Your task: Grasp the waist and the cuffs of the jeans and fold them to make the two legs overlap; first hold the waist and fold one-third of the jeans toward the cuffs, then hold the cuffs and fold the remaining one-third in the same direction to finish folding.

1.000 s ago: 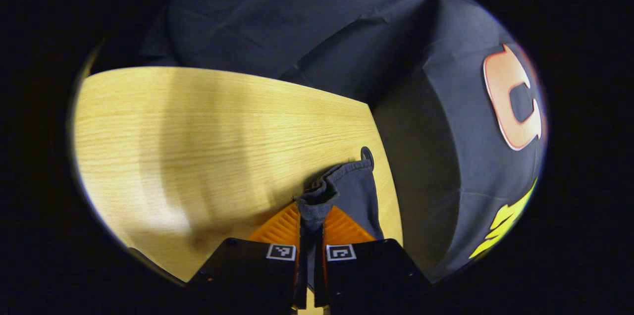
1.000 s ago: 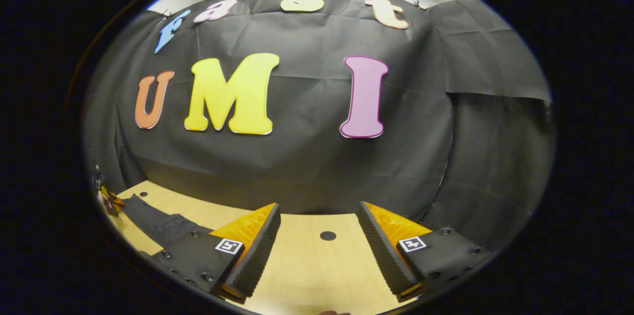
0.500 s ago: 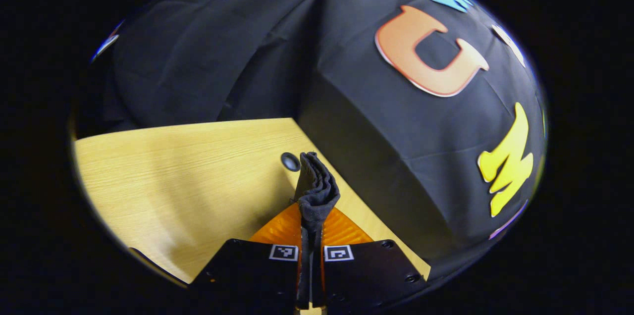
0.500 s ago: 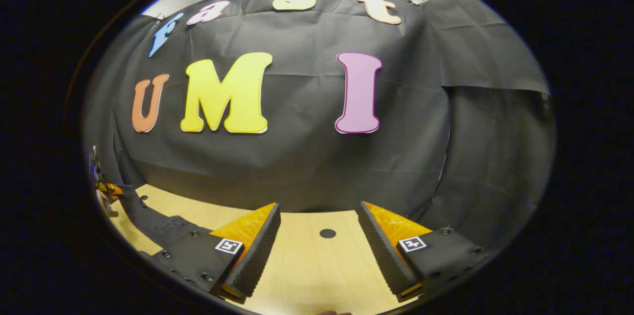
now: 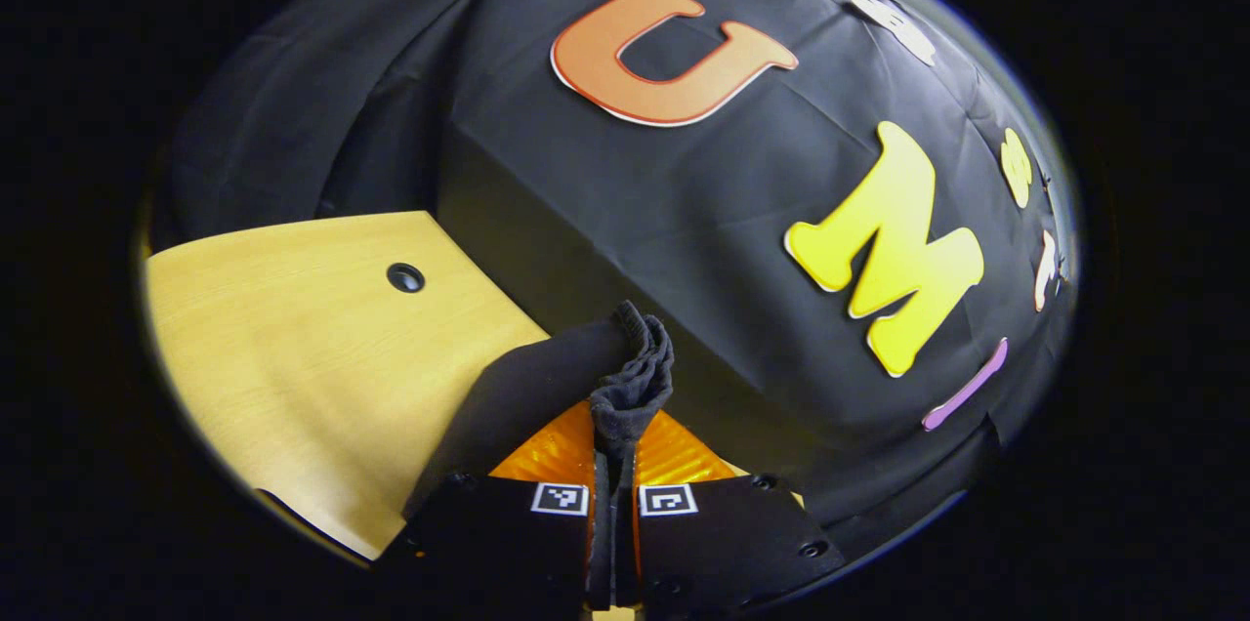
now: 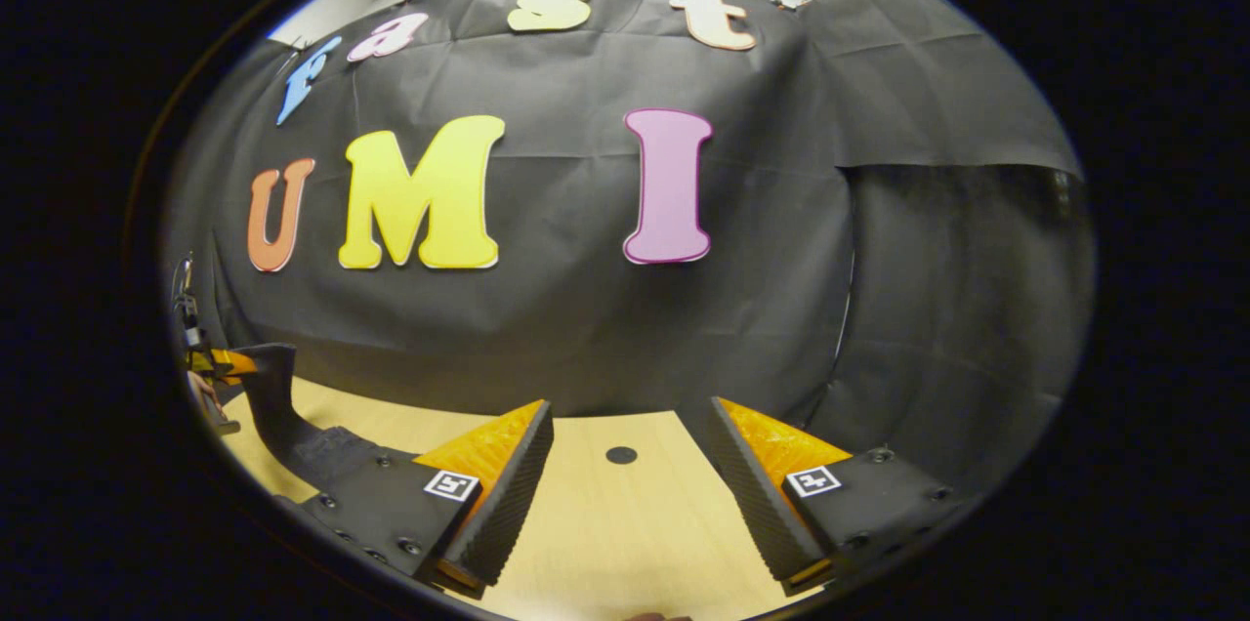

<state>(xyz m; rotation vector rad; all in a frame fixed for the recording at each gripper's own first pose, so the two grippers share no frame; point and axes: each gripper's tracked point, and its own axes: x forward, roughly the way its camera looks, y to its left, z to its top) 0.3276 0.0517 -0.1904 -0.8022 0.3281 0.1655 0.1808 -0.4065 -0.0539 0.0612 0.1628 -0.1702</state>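
Observation:
In the left gripper view my left gripper (image 5: 614,440) is shut on a bunched end of the dark grey jeans (image 5: 630,377). The cloth sticks up between the orange fingers (image 5: 557,450) and drapes down to the left over the wooden table (image 5: 293,348). In the right gripper view my right gripper (image 6: 625,475) stands open above the table (image 6: 605,533) with nothing between its fingers. At the far left of that view the jeans (image 6: 283,406) rise from the table to the left gripper (image 6: 210,365), which holds them aloft. Which end of the jeans is held I cannot tell.
The black cloth wall stands close behind the table's far edge in both views. A small round dark hole (image 5: 404,277) sits in the tabletop, and another hole (image 6: 621,455) lies ahead of the right gripper. A hand (image 6: 203,392) shows at the far left edge.
My left gripper has lifted and swung right with the jeans' end, which now trails a longer drape on the left. The right gripper stays open and has drifted slightly.

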